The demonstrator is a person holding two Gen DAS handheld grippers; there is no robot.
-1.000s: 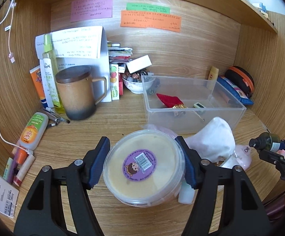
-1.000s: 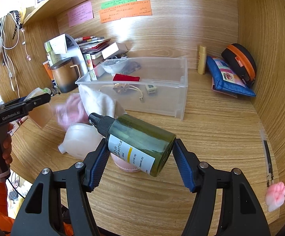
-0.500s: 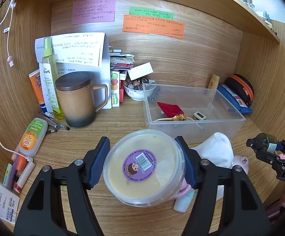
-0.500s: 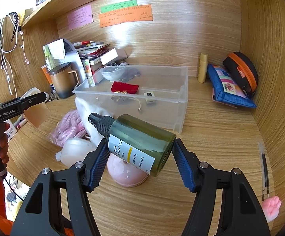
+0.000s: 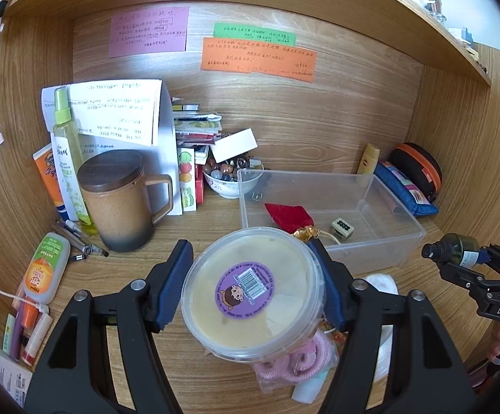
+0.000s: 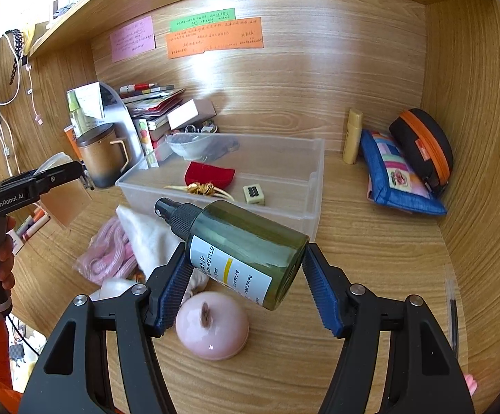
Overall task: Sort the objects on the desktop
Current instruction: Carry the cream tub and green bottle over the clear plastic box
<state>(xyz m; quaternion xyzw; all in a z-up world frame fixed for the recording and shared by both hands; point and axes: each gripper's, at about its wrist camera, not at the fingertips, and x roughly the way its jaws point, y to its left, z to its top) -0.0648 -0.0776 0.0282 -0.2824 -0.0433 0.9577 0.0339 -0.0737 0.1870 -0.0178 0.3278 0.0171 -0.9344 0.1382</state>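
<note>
Left gripper [image 5: 253,283]: jaws partly spread, blue pads clamped on a round lidded plastic tub [image 5: 251,293] carried clear of the desk, in front of the clear plastic bin [image 5: 381,252]. Right gripper [image 6: 243,276]: jaws partly spread, gripping a dark green spray bottle [image 6: 239,245] tilted nozzle-up, also in front of the bin. Inside the bin: red pouch [image 6: 209,174], gold ornament [image 6: 201,188], mahjong tile [image 6: 254,194]. Brown lidded mug [image 5: 124,200] stands left of the bin
</note>
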